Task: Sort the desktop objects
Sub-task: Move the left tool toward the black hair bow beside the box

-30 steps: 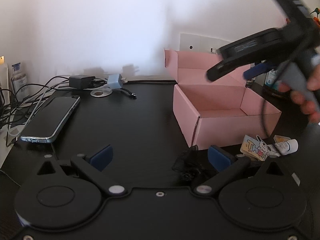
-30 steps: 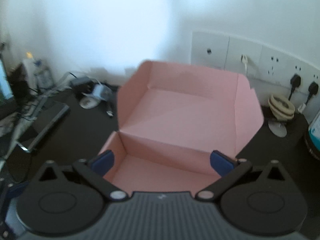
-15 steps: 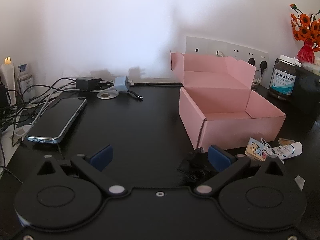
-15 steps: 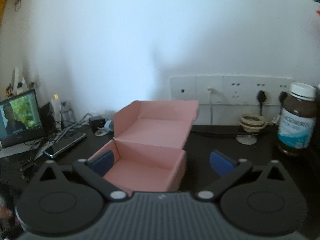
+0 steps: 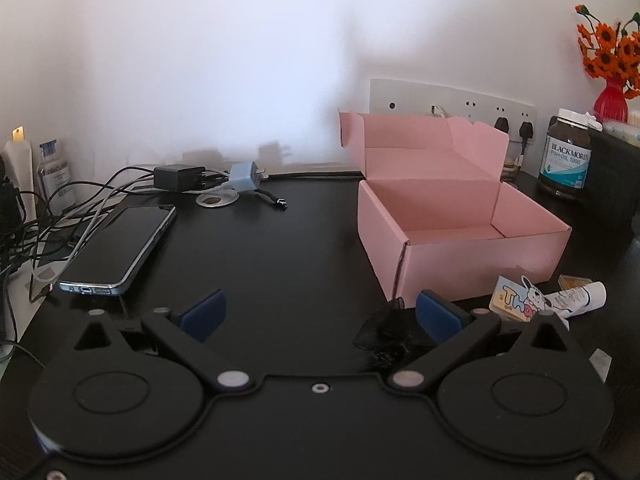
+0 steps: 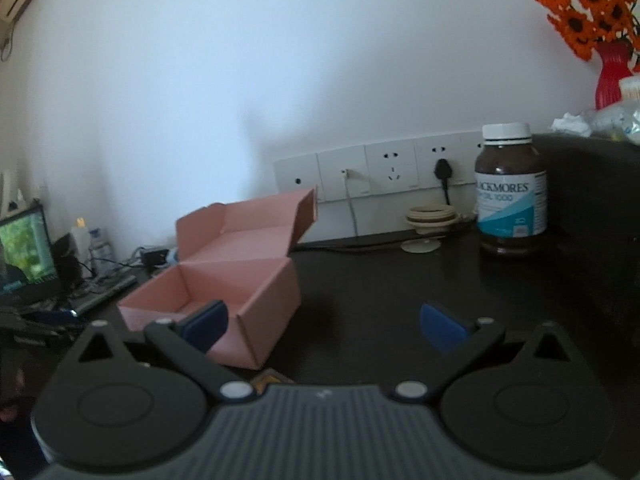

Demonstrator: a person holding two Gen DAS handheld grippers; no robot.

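Cardboard of the pink box [image 5: 460,240], open mid-surface, looks light and crushable; we would grip a side wall. Both tools, left [image 5: 318,316] and right [image 6: 324,326], gape wide, holding nothing. Only the left view shows the sticker [image 5: 516,306], tube [image 5: 580,300] and phone [image 5: 120,250].

This looks like a home desk set against a plain white wall. A row of wall sockets [image 6: 384,174] runs along the wall behind the black desktop [image 5: 272,248]. Right of the sockets stand a supplement bottle [image 6: 510,196] and a red vase of orange flowers [image 6: 610,74]. Left of the sockets lie a phone [image 5: 120,250], chargers with tangled cables [image 5: 180,178], and a lit screen [image 6: 24,250].
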